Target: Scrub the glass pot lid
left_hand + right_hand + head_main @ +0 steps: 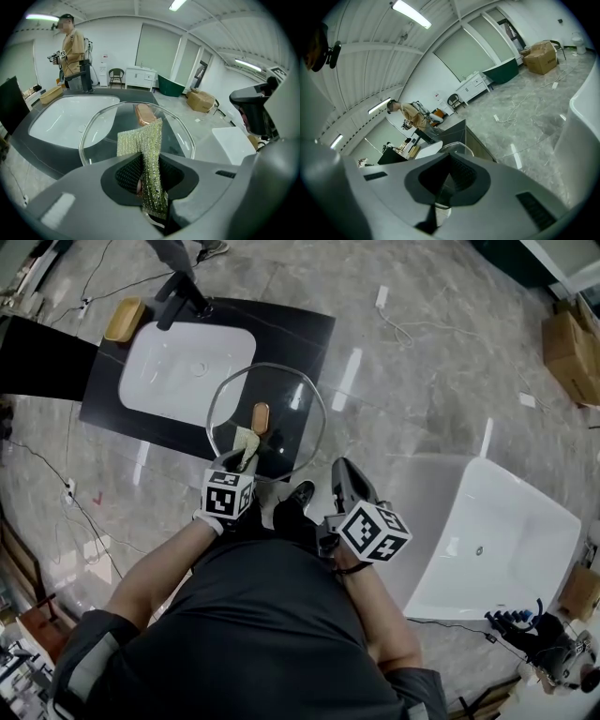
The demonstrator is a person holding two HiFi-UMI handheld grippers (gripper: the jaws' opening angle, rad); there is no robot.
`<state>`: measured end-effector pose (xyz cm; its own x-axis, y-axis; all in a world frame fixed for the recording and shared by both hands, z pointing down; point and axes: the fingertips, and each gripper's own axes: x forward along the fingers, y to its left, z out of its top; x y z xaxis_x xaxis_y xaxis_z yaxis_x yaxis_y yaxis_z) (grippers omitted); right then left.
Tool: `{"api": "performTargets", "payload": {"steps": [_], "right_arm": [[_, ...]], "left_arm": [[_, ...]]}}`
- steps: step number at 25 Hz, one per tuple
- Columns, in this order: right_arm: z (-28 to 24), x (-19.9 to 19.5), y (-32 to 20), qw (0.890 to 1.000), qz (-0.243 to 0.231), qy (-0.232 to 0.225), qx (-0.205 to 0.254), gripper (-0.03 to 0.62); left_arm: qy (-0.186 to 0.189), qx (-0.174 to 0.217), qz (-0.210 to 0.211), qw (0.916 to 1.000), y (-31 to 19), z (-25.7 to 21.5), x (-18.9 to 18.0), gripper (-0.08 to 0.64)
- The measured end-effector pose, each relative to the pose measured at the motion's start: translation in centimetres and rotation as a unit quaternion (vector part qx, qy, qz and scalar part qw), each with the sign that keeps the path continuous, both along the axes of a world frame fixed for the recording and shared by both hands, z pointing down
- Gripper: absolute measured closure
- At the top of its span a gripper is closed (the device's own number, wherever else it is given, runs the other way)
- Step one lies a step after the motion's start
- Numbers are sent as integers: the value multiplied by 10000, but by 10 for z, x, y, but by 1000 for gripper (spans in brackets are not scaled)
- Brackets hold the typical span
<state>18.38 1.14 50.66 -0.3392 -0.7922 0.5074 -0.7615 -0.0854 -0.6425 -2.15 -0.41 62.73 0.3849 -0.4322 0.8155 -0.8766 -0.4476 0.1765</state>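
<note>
The glass pot lid (pixel 281 390) lies flat on the black counter (pixel 309 334), right of the sink, with its copper-coloured handle (pixel 261 416) on top. My left gripper (pixel 236 463) is at the lid's near rim, shut on a yellow-green scrubbing cloth (pixel 245 442) that hangs over the glass. In the left gripper view the cloth (pixel 143 150) stands up between the jaws, with the lid (pixel 101 129) and handle (pixel 144 114) just beyond. My right gripper (pixel 343 472) is held back by my body, off the counter, shut and holding nothing. The right gripper view shows only the lid's rim (pixel 457 149).
A white sink basin (pixel 187 371) with a black faucet (pixel 183 296) and a wooden tray (pixel 124 319) takes up the counter's left part. A white bathtub (pixel 497 540) stands on the floor at right, a cardboard box (pixel 572 343) farther off. A person (pixel 70 47) stands behind the counter.
</note>
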Motion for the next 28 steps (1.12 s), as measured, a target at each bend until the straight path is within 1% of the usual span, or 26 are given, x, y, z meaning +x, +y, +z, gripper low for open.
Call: {"api": "performTargets", "payload": {"steps": [2,5,7,13,18,20,24,26,28], "right_arm": [[2,2,4,10000,29,-18,-38,586],[4,8,10,9999,94,-14,-78,586],[6,15,15,9998,179,1,-109,586],[8,22,25,9994,308,-8,-125,586],[9,27,32,9988,471,-9,-142,586],[9,29,34,9984,545,-16,-157,586],[9,23,36,9979,627,-33,-183,586],[8,19,34,9977,659,-39,-183,585],[6,15,32,9974,698,-43,-181,585]], "left_arm": [[12,7,-31,10000,2,0,3,485],[162,-112,-65,9998,6,-1,10,485],[256,-174,60,9995,12,-1,21,485],[287,-147,481,9983,21,2,56,485],[358,-247,690,9967,21,4,73,485],[371,-298,835,9954,21,3,81,485],[464,-471,1271,9897,27,3,101,485],[606,-606,1587,9836,32,1,112,485],[827,-674,1936,9753,39,-9,121,485]]}}
